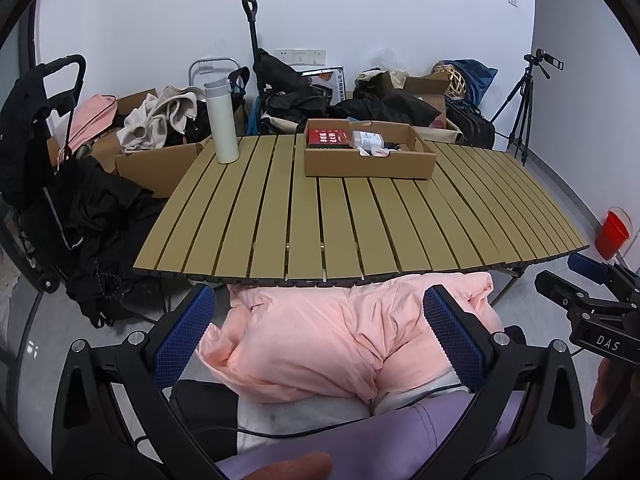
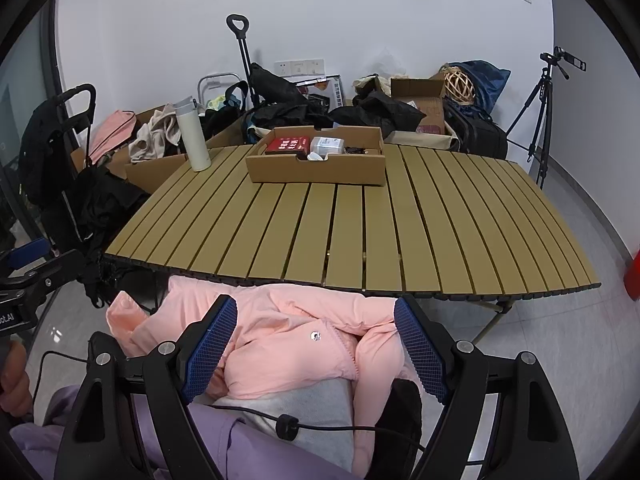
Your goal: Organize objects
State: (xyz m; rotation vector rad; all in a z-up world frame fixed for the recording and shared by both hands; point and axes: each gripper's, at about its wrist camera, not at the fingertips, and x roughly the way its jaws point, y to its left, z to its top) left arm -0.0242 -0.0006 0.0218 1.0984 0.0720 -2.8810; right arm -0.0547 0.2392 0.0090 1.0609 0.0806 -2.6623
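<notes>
Here, both claws wide open, nothing held

Before you stands the bench (image 1: 360,224), its top made of long tan slats with narrow dark gaps between them. Two things rest directly on it — both toward the far edge. At the far left corner a white flask (image 1: 221,120) stands upright, its lid grey. To its right, well apart from it, sits a shallow cardboard tray (image 1: 368,164), open at the top; inside you can see a red box (image 1: 330,138) at the left end and a pale packet (image 1: 368,139) beside it.
</notes>
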